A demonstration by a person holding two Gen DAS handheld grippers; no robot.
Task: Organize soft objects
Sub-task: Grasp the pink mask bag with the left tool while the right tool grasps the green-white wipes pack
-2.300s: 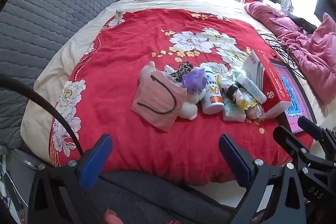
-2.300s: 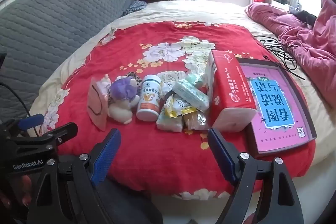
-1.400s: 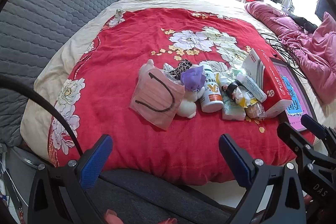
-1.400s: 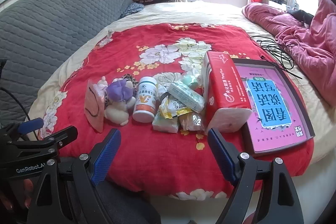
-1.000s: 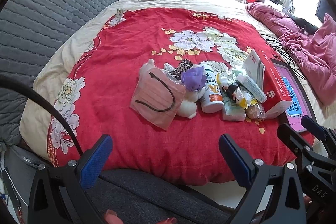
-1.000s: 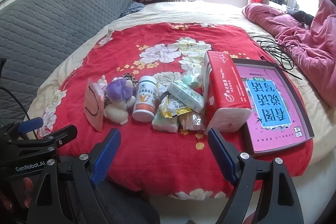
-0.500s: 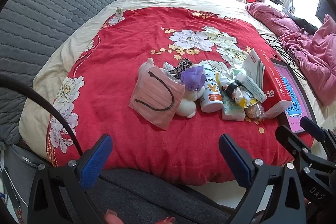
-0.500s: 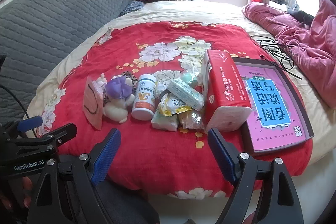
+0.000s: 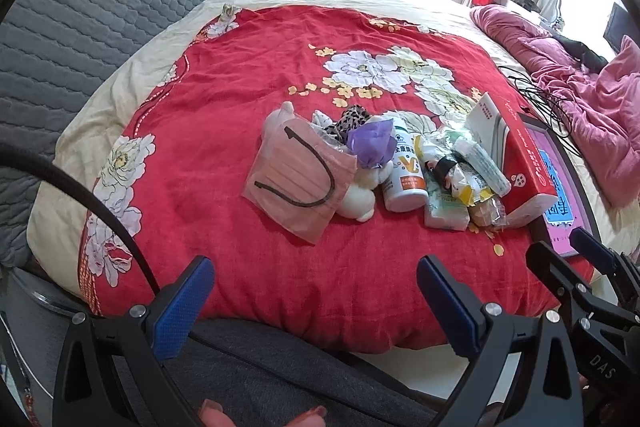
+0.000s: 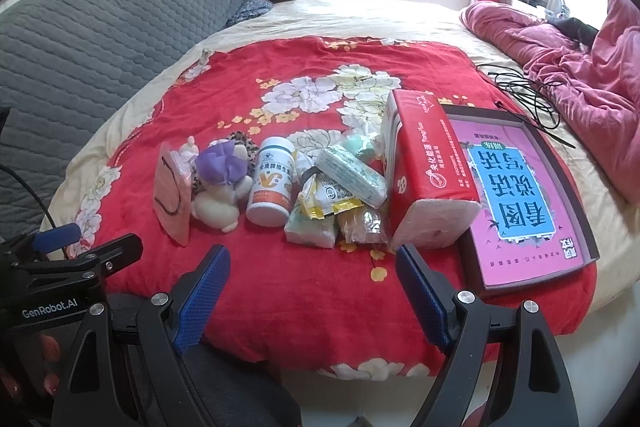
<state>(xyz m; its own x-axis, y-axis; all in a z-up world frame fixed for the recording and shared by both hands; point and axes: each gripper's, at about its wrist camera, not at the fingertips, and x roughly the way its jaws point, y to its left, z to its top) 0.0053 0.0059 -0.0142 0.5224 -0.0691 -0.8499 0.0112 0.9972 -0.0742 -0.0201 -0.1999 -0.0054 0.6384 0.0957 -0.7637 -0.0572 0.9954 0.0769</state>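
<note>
Change: almost none against the views of the last two seconds; only a slight drift of both cameras, the pile sitting a touch farther off than before.
Meaning for task: sorting not yet begun, nothing lifted; probably still sizing up the row.
Left gripper [image 9: 312,291]: fingers spread wide, empty, hovering short of the bed edge.
Right gripper [image 10: 312,291]: likewise spread, empty, level with its partner.
Soft objects, place: huddled mid-front on the red floral bedspread [image 9: 224,99], touching one another.
Face-mask pack [image 9: 298,177]: flat, glossy clear sleeve, pink pleats, black loop; leaning on the plush.
Plush toy [image 10: 218,201]: white, rounded, fuzzy, with a crinkled purple bow [image 10: 220,161].
Leopard-print fabric [image 9: 350,117]: small bunched scrap behind the plush.
Tissue packs [image 10: 310,229]: squashy, film-wrapped, under crinkly yellow sachets.
Vitamin bottle [image 10: 272,183]: rigid white plastic cylinder, upright.
Red tissue box [image 10: 424,171]: soft-sided brick, against the pink-lined tray [image 10: 560,163].
</note>
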